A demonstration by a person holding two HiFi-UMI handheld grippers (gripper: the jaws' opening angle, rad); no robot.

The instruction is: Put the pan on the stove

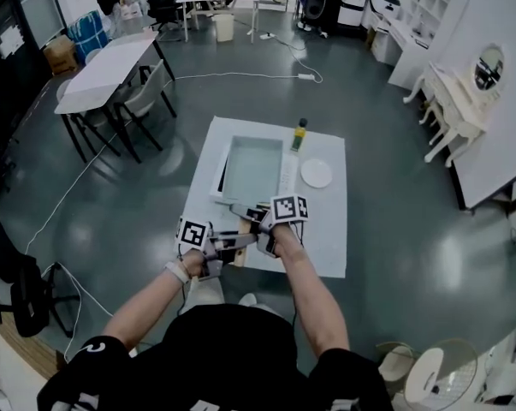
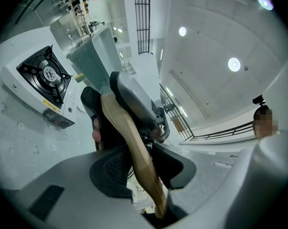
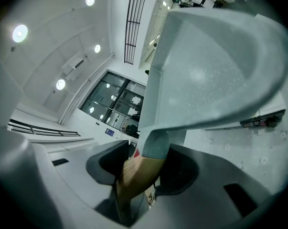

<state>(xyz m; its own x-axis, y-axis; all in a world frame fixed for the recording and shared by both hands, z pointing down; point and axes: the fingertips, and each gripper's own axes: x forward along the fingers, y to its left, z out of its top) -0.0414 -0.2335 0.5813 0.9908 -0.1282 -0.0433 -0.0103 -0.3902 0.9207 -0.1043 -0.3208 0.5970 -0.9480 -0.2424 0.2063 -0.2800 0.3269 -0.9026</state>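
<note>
Bottle point(image 1: 299, 134) near white plate point(image 1: 317, 174) on table point(image 1: 328, 229)

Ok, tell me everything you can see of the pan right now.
The pan is rectangular, pale grey-green with a speckled inside, shallow walls and a wooden handle on a grey collar. Both the left gripper and right gripper clamp that handle, holding the pan over the white stove, not yet set down.

One pan point(image 3: 210, 75), one stove point(image 2: 41, 80), one bottle point(image 1: 299, 135), one plate point(image 1: 316, 173) (round, white), one table point(image 1: 326, 229).
</note>
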